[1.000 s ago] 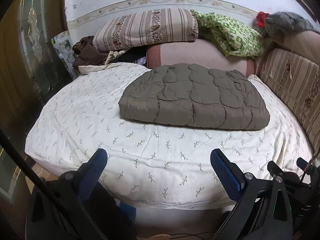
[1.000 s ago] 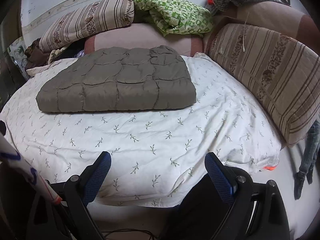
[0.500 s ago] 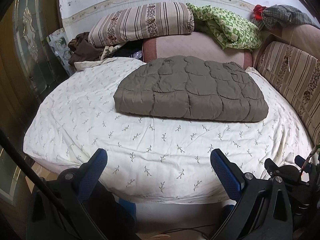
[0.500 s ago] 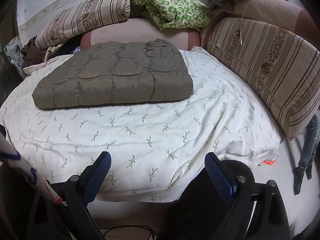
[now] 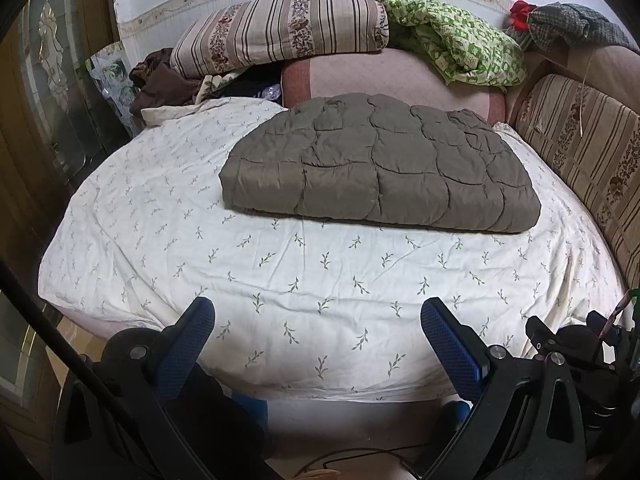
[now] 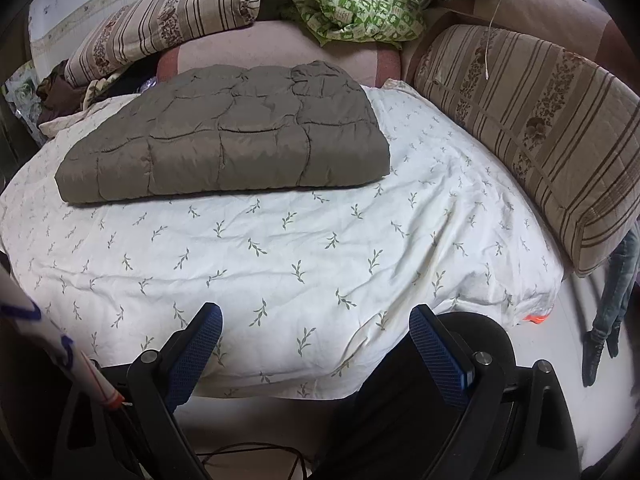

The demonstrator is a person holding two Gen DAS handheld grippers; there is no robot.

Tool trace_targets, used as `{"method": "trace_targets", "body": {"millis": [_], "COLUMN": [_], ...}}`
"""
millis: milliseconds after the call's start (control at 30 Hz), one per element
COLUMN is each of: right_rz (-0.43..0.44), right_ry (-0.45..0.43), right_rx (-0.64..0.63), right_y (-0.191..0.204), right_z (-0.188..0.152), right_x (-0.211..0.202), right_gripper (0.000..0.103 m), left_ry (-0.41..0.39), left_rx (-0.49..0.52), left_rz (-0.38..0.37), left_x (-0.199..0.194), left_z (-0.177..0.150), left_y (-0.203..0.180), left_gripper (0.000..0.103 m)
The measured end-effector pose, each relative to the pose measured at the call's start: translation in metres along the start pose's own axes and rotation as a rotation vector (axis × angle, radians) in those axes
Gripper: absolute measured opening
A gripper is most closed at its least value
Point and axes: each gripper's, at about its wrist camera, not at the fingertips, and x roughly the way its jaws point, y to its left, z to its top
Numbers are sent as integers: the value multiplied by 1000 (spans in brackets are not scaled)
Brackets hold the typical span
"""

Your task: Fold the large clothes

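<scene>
A folded olive quilted jacket (image 5: pixel 380 164) lies flat in the upper middle of the left wrist view, on the bed (image 5: pixel 160 240) with its leaf-print white sheet, and I hold both grippers back at the near edge of the mattress, at the bottom of each frame. My left gripper (image 5: pixel 318 336) is released, its blue pads spread wide with nothing between them; my right gripper (image 6: pixel 316 334) is likewise spread and empty, well apart from the garment.

Over the last second the jacket sits a little higher and farther up in both views and more of the floor shows under the mattress edge, which I read as my two grippers drawing back from the bed. The jacket itself keeps the same neat rectangle, its fold line toward me. I judge that this piece is finished and that the fold holds without my grip.

No basket, box or bin shows in either view, so nothing here is holding laundry. Loose things are piled along the top of the frames: a striped pillow (image 5: pixel 280 28), a green patterned cloth (image 5: pixel 460 48) on the pink headboard cushion (image 5: pixel 380 76), and a brown garment (image 5: pixel 160 80) at upper left. A striped cushion (image 6: pixel 532 132) lines the right side.
</scene>
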Motion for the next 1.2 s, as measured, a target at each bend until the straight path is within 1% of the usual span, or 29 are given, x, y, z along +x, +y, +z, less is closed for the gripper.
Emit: {"method": "trace_targets", "body": {"millis": [367, 833, 1200], "right_rz": [-14, -25, -24], "right_ry": [34, 55, 65], "right_rx": [-23, -65, -58], "right_y": [9, 23, 24], "right_z": [-1, -2, -2], "right_x": [12, 18, 21], "right_gripper": [97, 97, 97], "left_ry": [42, 71, 86], "left_rx": [-7, -20, -26], "left_rz": [-22, -33, -34], "left_x": [15, 25, 29], "left_z": [-3, -3, -4], "left_y": [6, 11, 10], "left_gripper": [102, 102, 102]}}
